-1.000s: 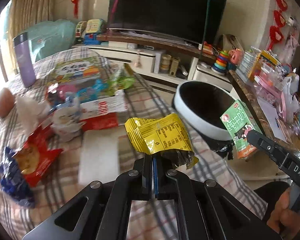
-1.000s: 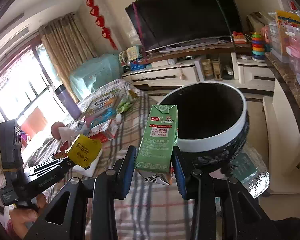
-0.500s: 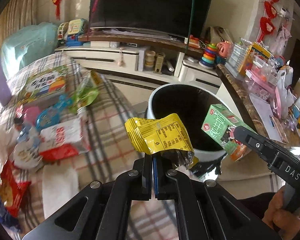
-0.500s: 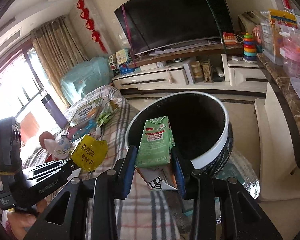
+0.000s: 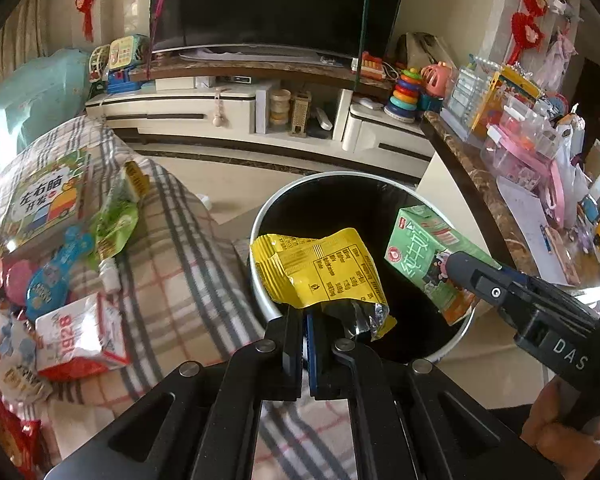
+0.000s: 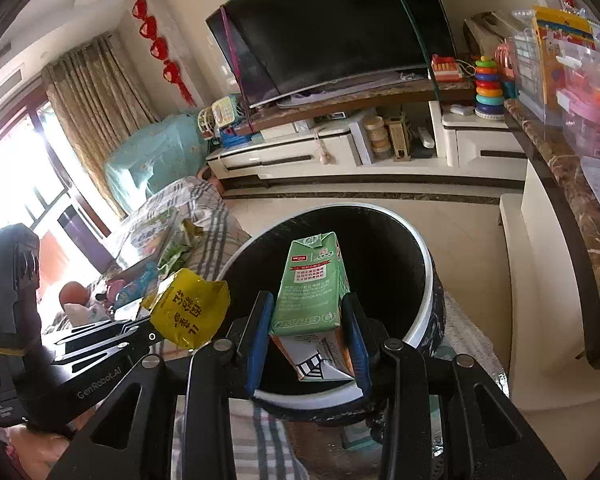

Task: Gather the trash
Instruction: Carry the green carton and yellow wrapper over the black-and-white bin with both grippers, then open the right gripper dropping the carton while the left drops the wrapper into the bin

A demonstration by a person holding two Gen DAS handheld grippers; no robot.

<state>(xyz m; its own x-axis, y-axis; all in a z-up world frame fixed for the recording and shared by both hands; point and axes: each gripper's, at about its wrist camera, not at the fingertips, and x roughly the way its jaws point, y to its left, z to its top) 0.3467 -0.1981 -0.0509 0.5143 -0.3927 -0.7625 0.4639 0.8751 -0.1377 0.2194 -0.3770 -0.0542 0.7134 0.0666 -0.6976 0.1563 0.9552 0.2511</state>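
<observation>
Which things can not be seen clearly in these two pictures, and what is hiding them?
- Inside of the trash bin: black in both views, so its contents cannot be told.
- Base of the green carton: covered by the right hand-held gripper in the right wrist view.
- Lower edge of the yellow wrapper: pinched inside the left hand-held gripper in the left wrist view.
- Red snack bag: cut off by the left wrist view's edge.

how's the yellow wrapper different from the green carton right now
The yellow wrapper is a crumpled, flattened foil pouch; the green carton is a rigid box that keeps its shape. The left gripper pinches the wrapper by one edge, jaws fully shut; the right gripper clamps the carton across its sides, jaws apart. Both are held over the bin.
</observation>
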